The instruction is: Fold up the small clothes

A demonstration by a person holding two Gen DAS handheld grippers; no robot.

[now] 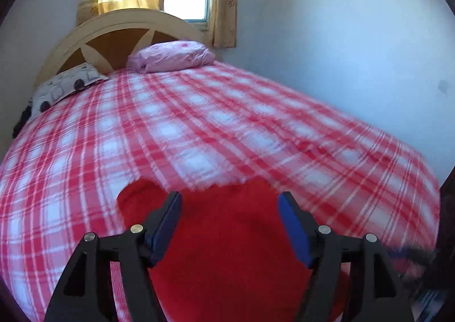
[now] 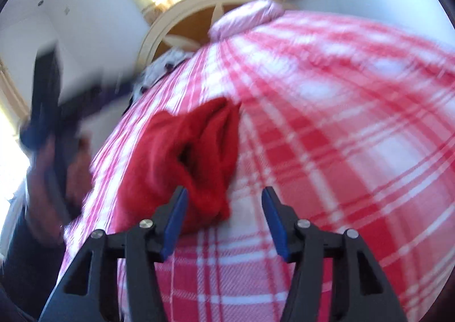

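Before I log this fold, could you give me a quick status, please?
Left gripper open, right gripper open. Red garment bunched on plaid bedspread. Nothing in the way.

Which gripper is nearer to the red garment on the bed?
Left. The left gripper hangs open right over the red garment; the right gripper is open beside its edge, mostly over the plaid blanket.
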